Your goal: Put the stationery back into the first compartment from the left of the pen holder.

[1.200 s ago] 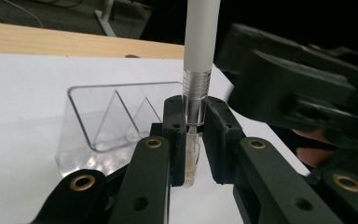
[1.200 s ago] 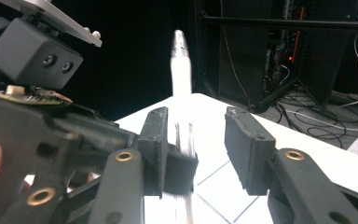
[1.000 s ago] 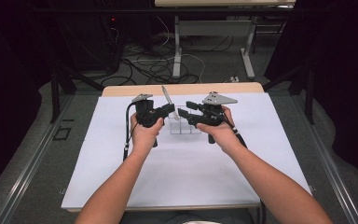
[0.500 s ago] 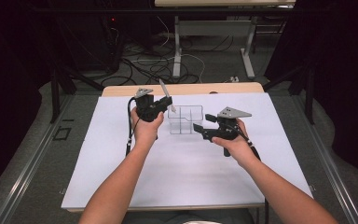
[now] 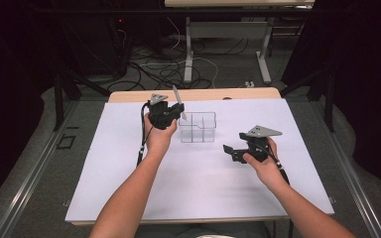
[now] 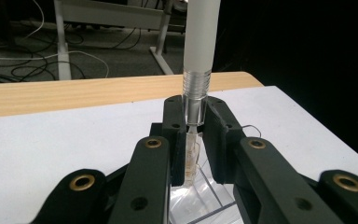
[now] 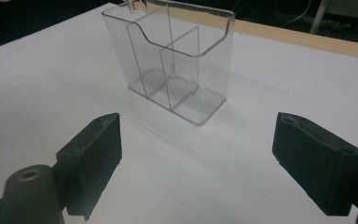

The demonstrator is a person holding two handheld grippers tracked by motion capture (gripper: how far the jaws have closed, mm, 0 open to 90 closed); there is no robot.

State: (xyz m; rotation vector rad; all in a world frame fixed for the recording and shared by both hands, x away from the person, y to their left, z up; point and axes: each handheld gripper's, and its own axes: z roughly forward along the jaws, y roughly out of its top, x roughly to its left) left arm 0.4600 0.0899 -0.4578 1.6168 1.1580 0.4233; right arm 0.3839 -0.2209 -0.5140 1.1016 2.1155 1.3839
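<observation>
- High view: we see our left gripper (image 5: 171, 115) at the far left of the white table (image 5: 203, 193), just beside the left end of the clear organizer (image 5: 197, 127).
- Its jaws are clamped on a pen (image 5: 177, 99), whose pale barrel rises up and tilts slightly toward the far side.
- Left gripper view: we see the pen (image 6: 199, 56) upright between the black jaws, pinched at its clear section just below the ribbed collar, with the tip pointing down over the organizer's clear wall (image 6: 200, 200).
- High view again: our right gripper (image 5: 233, 151) hovers nearer to us and to the right, well apart from the organizer.
- Right gripper view: its jaws stand wide apart, having just been opening, with nothing between them but bare table.
- The organizer (image 7: 177, 65) stands upright beyond them, with dividers splitting it into compartments; we see nothing inside it.
</observation>
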